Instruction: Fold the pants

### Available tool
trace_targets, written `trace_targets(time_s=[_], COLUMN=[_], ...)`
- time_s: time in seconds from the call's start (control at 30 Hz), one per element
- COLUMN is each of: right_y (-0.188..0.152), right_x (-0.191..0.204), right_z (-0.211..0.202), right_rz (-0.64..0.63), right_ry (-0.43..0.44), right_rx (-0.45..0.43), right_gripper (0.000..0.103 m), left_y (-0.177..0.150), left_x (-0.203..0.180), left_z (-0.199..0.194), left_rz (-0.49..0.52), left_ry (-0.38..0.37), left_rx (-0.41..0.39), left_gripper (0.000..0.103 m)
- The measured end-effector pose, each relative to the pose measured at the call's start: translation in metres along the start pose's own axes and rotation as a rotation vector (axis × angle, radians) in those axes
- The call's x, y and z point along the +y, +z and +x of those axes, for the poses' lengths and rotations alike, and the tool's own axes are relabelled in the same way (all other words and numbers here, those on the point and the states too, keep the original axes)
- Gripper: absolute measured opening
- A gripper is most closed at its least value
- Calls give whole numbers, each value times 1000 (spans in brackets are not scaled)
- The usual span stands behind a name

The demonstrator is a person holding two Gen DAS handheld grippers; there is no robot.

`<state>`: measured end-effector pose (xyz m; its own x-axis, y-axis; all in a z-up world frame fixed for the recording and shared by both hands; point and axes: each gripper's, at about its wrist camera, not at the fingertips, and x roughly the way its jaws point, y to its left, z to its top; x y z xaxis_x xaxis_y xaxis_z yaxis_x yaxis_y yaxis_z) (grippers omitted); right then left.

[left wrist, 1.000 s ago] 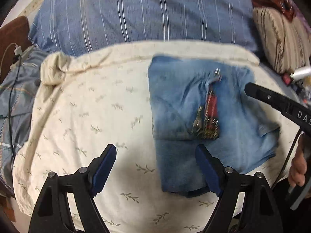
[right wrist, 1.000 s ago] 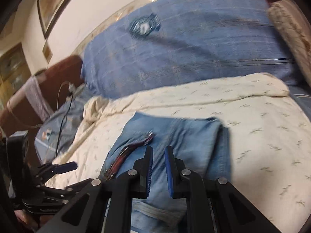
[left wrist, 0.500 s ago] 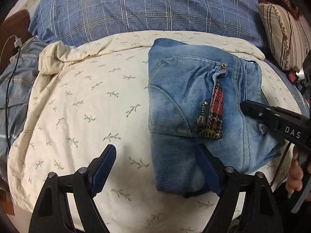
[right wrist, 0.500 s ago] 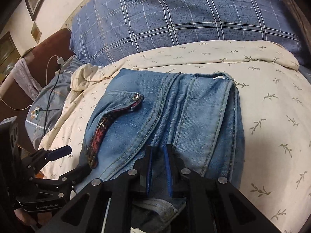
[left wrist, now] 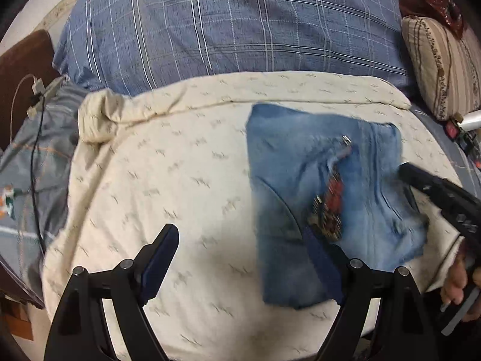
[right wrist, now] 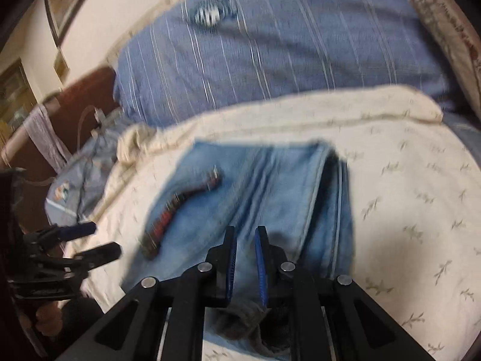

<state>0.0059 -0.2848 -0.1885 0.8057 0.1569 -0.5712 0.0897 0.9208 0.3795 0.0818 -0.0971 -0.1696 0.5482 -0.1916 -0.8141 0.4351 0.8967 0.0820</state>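
Denim pants (left wrist: 315,198) lie folded in a block on the bed (left wrist: 180,186), long axis running away from the cameras. The right gripper (right wrist: 245,240), nearly closed on the near hem, is nearer; the left gripper (left wrist: 243,246) hangs wide open, empty, straddling the block's left edge.

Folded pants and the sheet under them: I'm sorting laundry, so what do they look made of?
The pants look like faded blue denim: washed-out patches, raised seams. The cream sheet looks like soft matte cotton with a small leaf print, though the fiber is uncertain.
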Motion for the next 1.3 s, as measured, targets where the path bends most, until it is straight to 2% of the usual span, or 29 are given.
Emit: trace_targets(time_s=[0.07,0.2,0.3,0.5,0.67,0.73,0.77,0.8,0.9,1.0,1.17,1.3], right_y=[8,26,36,45,48,43,39,38,37,34,20,6], right_x=[-2,-10,-12,-26,-41,-46,-48,-49,-44,-36,-10,16], right_z=[-4,6,14,27,51,70,79,80,70,54,19,0], right_rz=[15,76,72,104,130,138,147,150,123,84,-12,-98], right_ry=[-4,6,-21,-28,-27,-29,-29,-27,-30,-24,37,51], right_rx=[-54,-71,-73,-59,25,120,165,171,140,90,15,-7], right_gripper=[15,15,15,15,15,15,16,16,15,15,15,15], left_y=[14,44,61,79,75,71,70,69,65,55,33,17], left_x=[2,3,0,-20,-34,-39,-41,-41,-43,-44,-39,-31], left_z=[4,23,42,77,95,99,97,92,76,47,0,-20], left_rz=[14,35,36,7,22,49,60,64,67,70,60,43], left_ry=[17,43,27,-70,-57,-28,-12,2,23,52,68,66], left_rx=[-16,-14,5,55,84,76,64,50,14,-55,-156,-190], left_gripper=[85,85,85,85,86,87,87,87,86,86,86,86])
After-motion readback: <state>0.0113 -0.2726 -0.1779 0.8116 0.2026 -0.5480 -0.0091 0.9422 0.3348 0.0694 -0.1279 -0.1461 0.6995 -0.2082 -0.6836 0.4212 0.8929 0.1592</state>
